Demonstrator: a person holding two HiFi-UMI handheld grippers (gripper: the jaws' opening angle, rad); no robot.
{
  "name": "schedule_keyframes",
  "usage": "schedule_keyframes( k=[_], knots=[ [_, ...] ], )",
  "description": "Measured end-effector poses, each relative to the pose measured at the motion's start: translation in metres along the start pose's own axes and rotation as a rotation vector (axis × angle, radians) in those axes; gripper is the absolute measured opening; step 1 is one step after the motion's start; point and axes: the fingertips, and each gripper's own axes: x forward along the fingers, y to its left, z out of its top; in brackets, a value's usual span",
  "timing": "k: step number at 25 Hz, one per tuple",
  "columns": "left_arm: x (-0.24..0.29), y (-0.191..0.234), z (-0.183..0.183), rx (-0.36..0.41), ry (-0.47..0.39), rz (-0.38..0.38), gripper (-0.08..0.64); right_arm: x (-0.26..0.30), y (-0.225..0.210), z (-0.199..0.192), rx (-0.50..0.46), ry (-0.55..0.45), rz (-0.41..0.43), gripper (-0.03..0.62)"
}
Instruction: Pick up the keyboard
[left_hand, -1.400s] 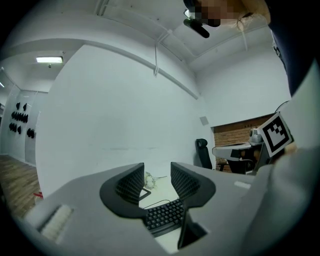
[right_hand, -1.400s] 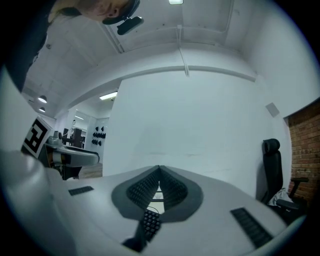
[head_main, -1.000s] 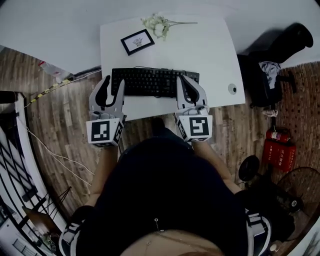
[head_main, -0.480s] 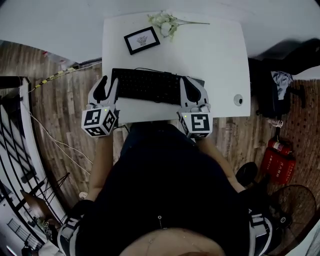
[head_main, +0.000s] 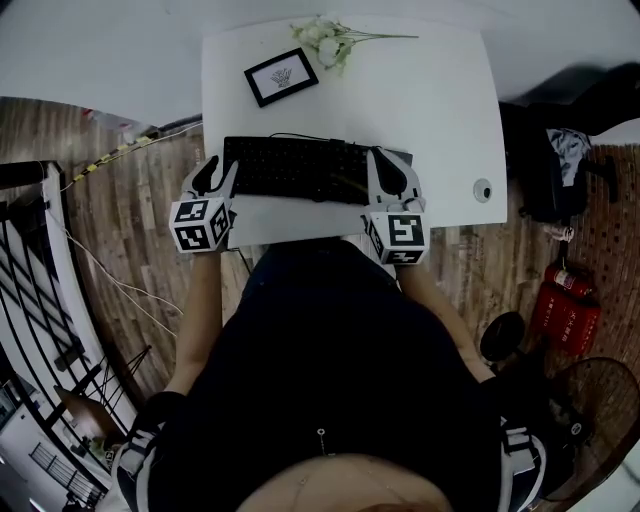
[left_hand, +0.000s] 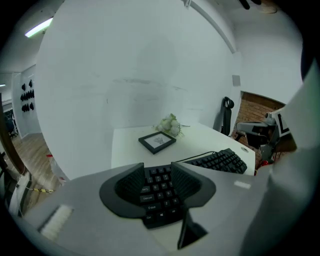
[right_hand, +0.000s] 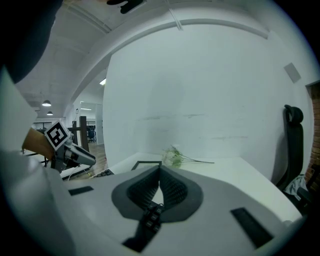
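Observation:
A black keyboard (head_main: 300, 168) lies across the front of the white table (head_main: 440, 110). My left gripper (head_main: 220, 176) hangs over the keyboard's left end, open. In the left gripper view the leftmost keys (left_hand: 159, 195) show between its spread jaws, and I cannot tell whether the jaws touch them. The rest of the keyboard (left_hand: 222, 161) runs off to the right. My right gripper (head_main: 392, 172) sits over the keyboard's right end, shut, its tips meeting with nothing between them (right_hand: 160, 169). A few keys (right_hand: 151, 216) show below its jaws.
A framed picture (head_main: 281, 76) and a sprig of white flowers (head_main: 330, 40) lie at the table's back. A small round fitting (head_main: 483, 190) sits near the right edge. A dark chair (head_main: 560, 150) and a red fire extinguisher (head_main: 565, 310) stand right of the table.
Both grippers have come down toward the table, settling over the two ends of the keyboard. The left one has tipped further downward. The keyboard has not moved.

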Motion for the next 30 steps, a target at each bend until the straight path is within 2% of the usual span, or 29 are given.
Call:
schedule_keyframes(
  k=[12,30],
  knots=[
    [0.025,0.025,-0.049,-0.016,0.207,-0.09,0.195,-0.006,0.006,0.001,0.036,0.021,-0.095,0.012],
    [0.046,0.029,-0.076,-0.136,0.367,-0.232,0.212,-0.029,-0.006,-0.021,0.038,0.069,-0.206,0.012]
  ],
)
